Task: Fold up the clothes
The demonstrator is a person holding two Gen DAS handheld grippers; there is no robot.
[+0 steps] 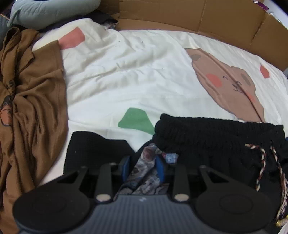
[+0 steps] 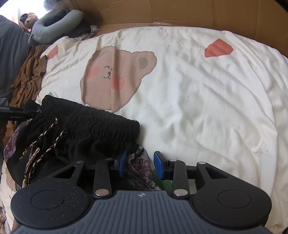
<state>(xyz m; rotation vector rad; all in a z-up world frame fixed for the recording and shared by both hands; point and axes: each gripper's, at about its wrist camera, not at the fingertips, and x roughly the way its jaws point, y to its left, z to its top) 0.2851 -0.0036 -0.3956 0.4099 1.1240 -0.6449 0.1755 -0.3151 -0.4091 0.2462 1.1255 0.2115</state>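
Right wrist view shows the bed (image 2: 207,100) first: a cream sheet printed with a bear face, red and green patches, wrinkled across its width. A cardboard wall (image 2: 180,12) stands along the bed's far edge. At the far left corner lies a grey neck pillow (image 2: 52,27), and a crumpled brown shirt (image 2: 30,75) runs down the left edge.

The black shorts (image 2: 86,126) lie bunched at the near left part of the bed, ribbed elastic waistband toward the bed's middle, a braided drawstring (image 2: 45,144) trailing over the front. A patterned lining or second cloth (image 2: 138,165) pokes out beneath them.

The right claw (image 2: 139,164) stands open, its blue pads apart, the patterned cloth lying loose between them; the left pad touches the black fabric, the right pad sits clear over the sheet.

In the left wrist view the left claw (image 1: 142,166) is also parted, with the patterned cloth (image 1: 144,162) between its pads; whether it actually pinches the cloth I cannot tell. The waistband of the shorts (image 1: 212,136) rises just right of it, the brown shirt (image 1: 32,108) to the left.
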